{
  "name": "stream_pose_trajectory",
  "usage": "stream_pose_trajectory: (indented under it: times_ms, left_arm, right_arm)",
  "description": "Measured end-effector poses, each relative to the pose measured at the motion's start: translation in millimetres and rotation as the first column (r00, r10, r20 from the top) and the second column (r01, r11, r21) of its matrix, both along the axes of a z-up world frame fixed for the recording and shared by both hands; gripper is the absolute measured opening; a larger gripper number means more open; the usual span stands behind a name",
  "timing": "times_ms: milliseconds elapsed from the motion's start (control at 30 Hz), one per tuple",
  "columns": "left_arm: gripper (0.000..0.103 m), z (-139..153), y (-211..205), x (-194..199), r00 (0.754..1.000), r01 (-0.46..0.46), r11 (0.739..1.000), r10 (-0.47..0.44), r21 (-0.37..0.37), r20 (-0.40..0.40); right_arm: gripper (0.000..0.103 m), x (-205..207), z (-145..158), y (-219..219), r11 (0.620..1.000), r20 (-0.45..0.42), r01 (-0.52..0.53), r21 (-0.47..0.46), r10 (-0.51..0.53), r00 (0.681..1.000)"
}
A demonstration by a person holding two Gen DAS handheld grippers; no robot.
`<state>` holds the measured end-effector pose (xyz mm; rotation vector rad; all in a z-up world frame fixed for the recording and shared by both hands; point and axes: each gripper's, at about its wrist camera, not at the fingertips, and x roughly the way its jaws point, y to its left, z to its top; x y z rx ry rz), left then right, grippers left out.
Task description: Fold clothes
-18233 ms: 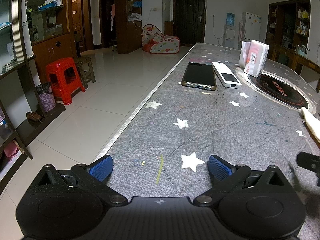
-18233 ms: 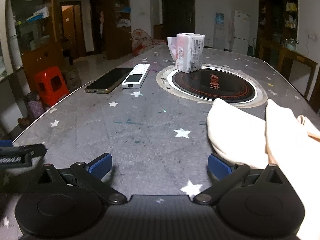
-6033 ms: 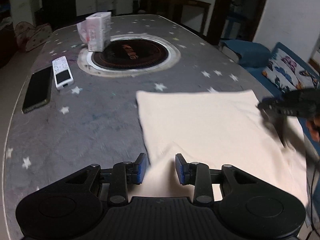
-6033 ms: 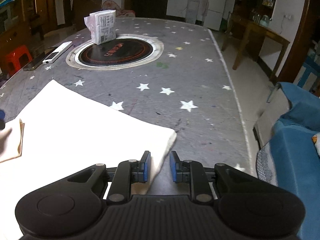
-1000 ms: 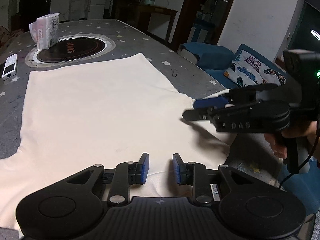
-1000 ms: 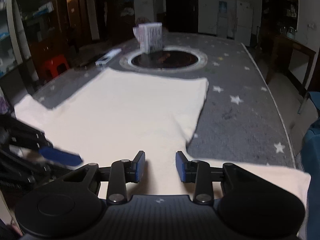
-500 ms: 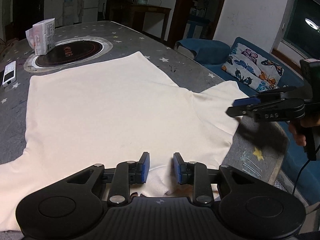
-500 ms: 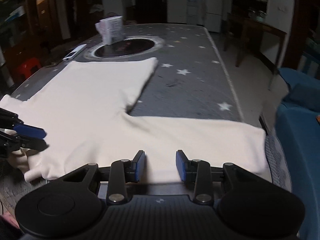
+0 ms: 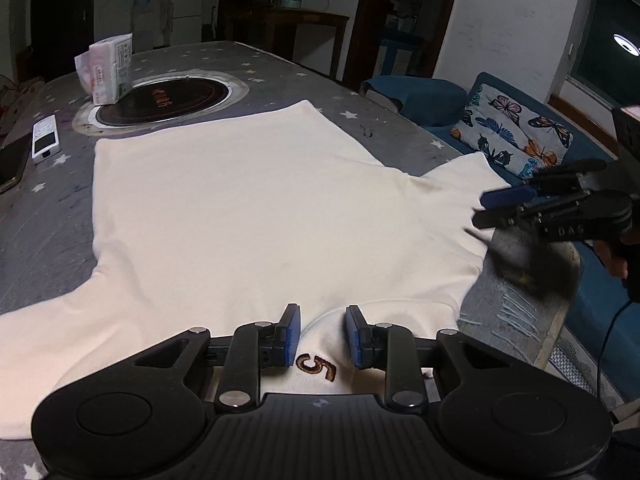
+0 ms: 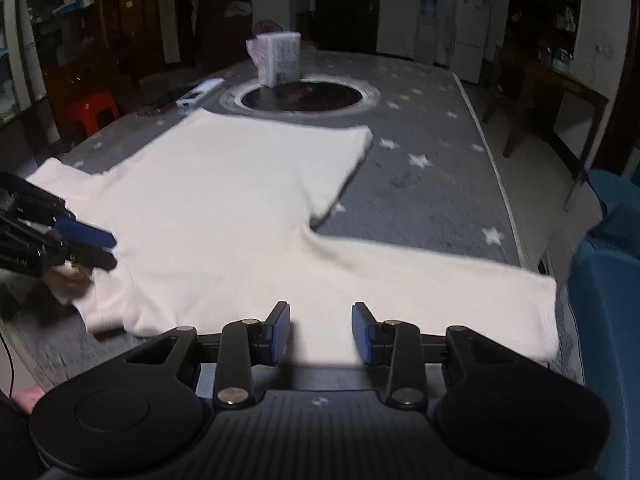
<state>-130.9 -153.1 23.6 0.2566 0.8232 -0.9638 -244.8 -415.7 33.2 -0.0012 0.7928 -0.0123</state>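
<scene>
A cream T-shirt (image 9: 260, 208) lies spread flat on the grey star-patterned table (image 9: 48, 216), sleeves out to both sides. My left gripper (image 9: 323, 334) hovers over the collar at the near edge. Its blue pads stand apart, with a brown "5" neck label (image 9: 318, 368) showing between them and nothing pinched. In the right wrist view the shirt (image 10: 240, 200) fills the table's near half. My right gripper (image 10: 321, 332) sits open over the near hem of the right sleeve. It shows blurred at that sleeve's end as the right gripper (image 9: 492, 210) in the left wrist view.
A round black hob (image 9: 164, 100) is set in the table beyond the shirt, with a tissue pack (image 9: 108, 68) on its rim. A white remote (image 9: 46, 140) and a phone (image 9: 10, 164) lie left. A blue sofa with a butterfly cushion (image 9: 516, 132) runs along the right edge.
My left gripper has drawn back to the collar, bringing the "5" label into view. The right gripper has moved from the shirt's middle out to the right sleeve.
</scene>
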Motion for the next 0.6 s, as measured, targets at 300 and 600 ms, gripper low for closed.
stream_pose_trajectory:
  times_ms: [300, 600]
  left_arm:
    - [0.035, 27, 16, 16, 0.998, -0.051, 0.996, 0.054, -0.076, 0.041]
    - [0.039, 10, 37, 59, 0.976, -0.217, 0.976, 0.218, -0.028, 0.013]
  right_arm:
    - [0.034, 42, 3, 24, 0.997, 0.035, -0.080, 0.000, 0.080, 0.996]
    - [0.034, 64, -10, 35, 0.996, 0.007, -0.083, -0.006, 0.083, 0.996]
